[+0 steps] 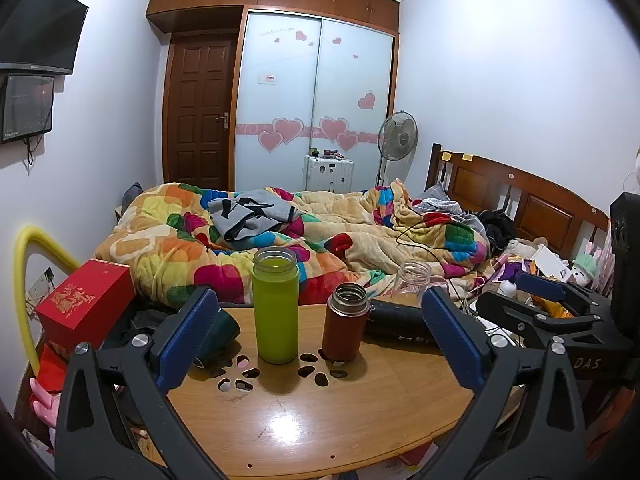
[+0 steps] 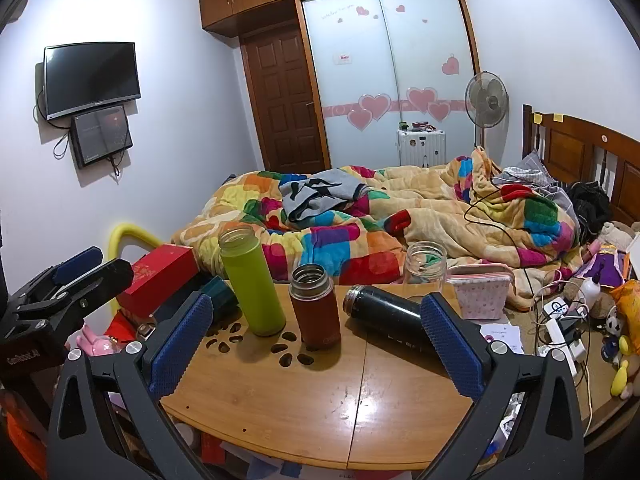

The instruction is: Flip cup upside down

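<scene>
Teal cup (image 2: 218, 294), perhaps tipped over, half hidden behind blue fingers (image 2: 176, 346).

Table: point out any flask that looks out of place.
The black flask lies on its side on the table, mouth toward the upright red flask. A dark green cup also lies tipped at the left edge. The green flask stands upright. Nothing looks spilled.

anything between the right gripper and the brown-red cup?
Nothing visible. The right gripper is open above the bare table, and the brown-red cup stands upright straight ahead. The green cup and the lying black flask flank it.
</scene>
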`<action>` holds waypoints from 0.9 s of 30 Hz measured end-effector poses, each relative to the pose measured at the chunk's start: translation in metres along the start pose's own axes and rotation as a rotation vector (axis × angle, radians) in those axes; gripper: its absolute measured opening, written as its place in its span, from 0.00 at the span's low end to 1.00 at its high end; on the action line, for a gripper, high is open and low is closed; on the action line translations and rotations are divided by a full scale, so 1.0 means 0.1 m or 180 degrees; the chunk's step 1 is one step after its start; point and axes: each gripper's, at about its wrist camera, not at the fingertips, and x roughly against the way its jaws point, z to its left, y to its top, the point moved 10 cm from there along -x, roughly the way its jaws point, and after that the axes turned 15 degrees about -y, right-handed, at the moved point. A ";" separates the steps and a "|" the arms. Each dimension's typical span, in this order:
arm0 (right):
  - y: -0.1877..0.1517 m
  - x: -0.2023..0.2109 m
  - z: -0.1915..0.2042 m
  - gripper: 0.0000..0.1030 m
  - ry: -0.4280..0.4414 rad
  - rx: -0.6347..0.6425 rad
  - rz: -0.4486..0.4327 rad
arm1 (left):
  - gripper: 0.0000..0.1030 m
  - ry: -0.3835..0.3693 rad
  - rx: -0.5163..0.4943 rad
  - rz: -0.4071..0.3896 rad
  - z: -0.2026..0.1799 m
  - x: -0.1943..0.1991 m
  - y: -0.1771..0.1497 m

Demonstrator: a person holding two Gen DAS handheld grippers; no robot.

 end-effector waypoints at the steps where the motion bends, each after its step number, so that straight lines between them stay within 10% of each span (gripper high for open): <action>1: 0.01 0.00 -0.01 1.00 -0.0002 0.0000 -0.0001 | 1.00 0.0000 -0.0002 -0.0006 0.00 0.00 0.00; 27: 0.08 0.07 0.01 1.00 0.0006 -0.0005 -0.0048 | 1.00 0.0004 -0.0024 -0.0019 -0.04 0.00 0.03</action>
